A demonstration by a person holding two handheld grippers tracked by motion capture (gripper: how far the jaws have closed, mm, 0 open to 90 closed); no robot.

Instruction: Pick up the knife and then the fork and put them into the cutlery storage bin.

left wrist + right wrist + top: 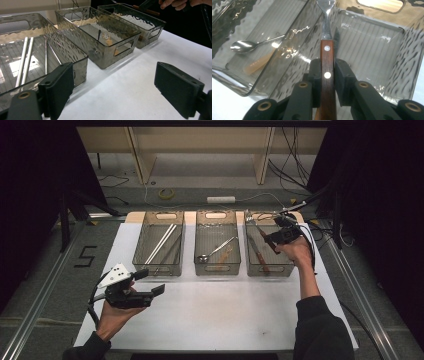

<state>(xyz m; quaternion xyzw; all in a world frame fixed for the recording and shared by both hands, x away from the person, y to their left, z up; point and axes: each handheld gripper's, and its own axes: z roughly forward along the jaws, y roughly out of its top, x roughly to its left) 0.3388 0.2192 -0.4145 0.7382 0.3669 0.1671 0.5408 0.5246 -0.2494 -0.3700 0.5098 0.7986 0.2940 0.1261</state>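
The right gripper [327, 72] had its jaws clamped on a wooden-handled fork [327, 50] over the bin [270, 251] near the surface's far right corner; lowering it level, probably beside the knife [258, 255], seemed wise. The left gripper [115, 92] idled, jaws apart.

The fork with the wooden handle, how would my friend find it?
Look at the three clear bins on the white table; go to the rightmost bin. Above it, the right gripper clamps the fork, the one utensil held in the air, not lying down.
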